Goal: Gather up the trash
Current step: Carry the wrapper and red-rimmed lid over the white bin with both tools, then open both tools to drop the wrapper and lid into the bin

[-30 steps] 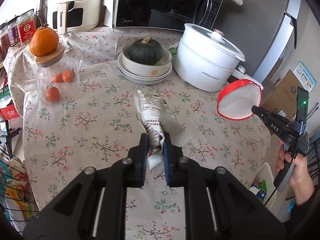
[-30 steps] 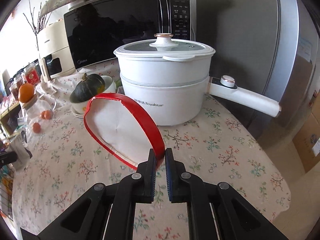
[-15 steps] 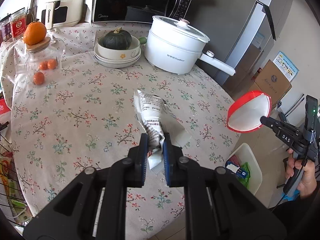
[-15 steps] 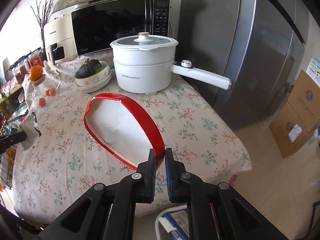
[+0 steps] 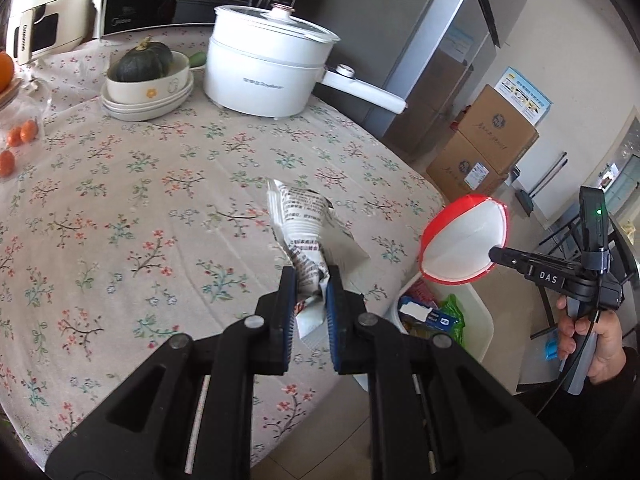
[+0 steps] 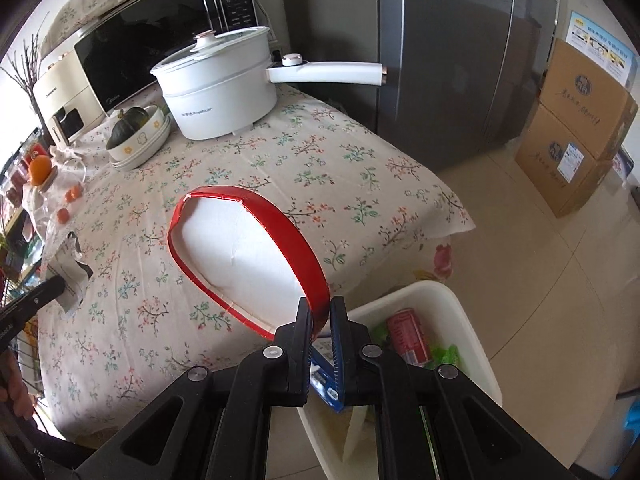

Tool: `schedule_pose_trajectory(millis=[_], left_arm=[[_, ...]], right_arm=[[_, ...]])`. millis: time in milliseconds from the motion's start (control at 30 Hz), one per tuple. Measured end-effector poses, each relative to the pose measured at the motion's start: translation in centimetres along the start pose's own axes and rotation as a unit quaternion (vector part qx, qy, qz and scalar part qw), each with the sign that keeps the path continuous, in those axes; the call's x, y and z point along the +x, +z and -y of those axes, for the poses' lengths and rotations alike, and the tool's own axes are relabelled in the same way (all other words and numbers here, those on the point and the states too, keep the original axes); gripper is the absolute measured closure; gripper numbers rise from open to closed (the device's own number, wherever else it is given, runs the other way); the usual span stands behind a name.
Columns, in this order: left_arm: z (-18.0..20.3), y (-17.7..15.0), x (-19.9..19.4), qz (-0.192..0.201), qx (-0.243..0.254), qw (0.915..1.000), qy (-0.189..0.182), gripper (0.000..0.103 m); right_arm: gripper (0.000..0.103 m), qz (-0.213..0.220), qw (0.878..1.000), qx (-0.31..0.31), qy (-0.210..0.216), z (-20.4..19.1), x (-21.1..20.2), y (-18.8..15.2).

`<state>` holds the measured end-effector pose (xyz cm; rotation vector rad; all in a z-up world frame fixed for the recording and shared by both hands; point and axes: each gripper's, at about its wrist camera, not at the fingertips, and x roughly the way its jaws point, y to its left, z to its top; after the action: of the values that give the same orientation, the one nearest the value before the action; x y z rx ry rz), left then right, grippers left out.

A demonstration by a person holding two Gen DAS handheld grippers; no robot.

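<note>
Crumpled wrapper clamped in left gripper; red-rimmed paper bowl pinched by right gripper above white bin.

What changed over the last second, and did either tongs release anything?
Both tongs pulled back from the table toward the white bin. The right tongs now hold the red-rimmed paper bowl beside the bin; the left tongs carry the crumpled wrapper near the table edge. Nothing released; tabletop items unmoved.
</note>
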<state>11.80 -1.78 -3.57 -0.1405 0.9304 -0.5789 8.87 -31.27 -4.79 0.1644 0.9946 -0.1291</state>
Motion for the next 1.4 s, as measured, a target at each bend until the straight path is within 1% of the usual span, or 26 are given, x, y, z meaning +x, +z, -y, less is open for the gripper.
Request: schedule_pose_trajectory(millis=[100, 267, 433, 600, 700, 800, 933, 1100, 1167, 1233, 1333, 1400], left_arm=[[2.2, -0.3, 0.9, -0.009, 0.024, 0.9995, -0.018, 0.087], [5.3, -0.7, 2.9, -0.032, 0.05, 0.9975, -0.039, 0.087], [8.8, -1.4, 5.0, -0.057, 0.08, 0.9932, -0.063, 0.087], [12.5, -3.1, 6.8, -0.084, 0.121, 0.9852, -0.088, 0.087], [14.6, -4.0, 7.8, -0.096, 0.147, 0.9799, -0.096, 0.087], [16.3, -4.8, 8.8, -0.112, 0.161, 0.9745, -0.109, 0.087], [18.0, -5.9, 10.5, -0.134, 0.185, 0.967, -0.111, 0.087], [19.8, -7.0, 12.2, -0.16, 0.199, 0.9581, -0.131, 0.086], [20.6, -7.2, 12.7, -0.165, 0.204, 0.9546, -0.141, 0.086], [21.3, -7.4, 13.1, -0.166, 0.214, 0.9519, -0.142, 0.086], [22.2, -7.7, 13.7, -0.165, 0.225, 0.9501, -0.14, 0.085], [22.6, -7.9, 13.8, -0.163, 0.231, 0.9491, -0.139, 0.082]], right_arm=[[0.094, -0.01, 1.0, 0.007, -0.005, 1.3, 0.2, -0.8], [0.094, -0.022, 0.999, 0.026, -0.018, 4.3, 0.0, -2.2], [0.094, -0.04, 0.997, 0.051, -0.036, 7.7, 0.1, -3.7], [0.094, -0.039, 0.996, 0.07, -0.047, 10.5, -0.7, -5.0], [0.094, -0.034, 0.995, 0.084, -0.051, 12.0, -1.5, -5.4], [0.094, -0.032, 0.993, 0.092, -0.06, 13.0, -2.0, -5.7], [0.094, -0.035, 0.992, 0.096, -0.078, 14.2, -2.3, -6.3], [0.094, -0.041, 0.989, 0.113, -0.084, 16.0, -2.5, -7.2], [0.094, -0.042, 0.988, 0.122, -0.085, 16.7, -2.7, -7.6], [0.094, -0.04, 0.987, 0.132, -0.086, 17.5, -2.9, -7.9], [0.094, -0.042, 0.985, 0.141, -0.089, 18.5, -3.0, -8.3], [0.093, -0.044, 0.984, 0.145, -0.09, 19.2, -3.0, -8.5]])
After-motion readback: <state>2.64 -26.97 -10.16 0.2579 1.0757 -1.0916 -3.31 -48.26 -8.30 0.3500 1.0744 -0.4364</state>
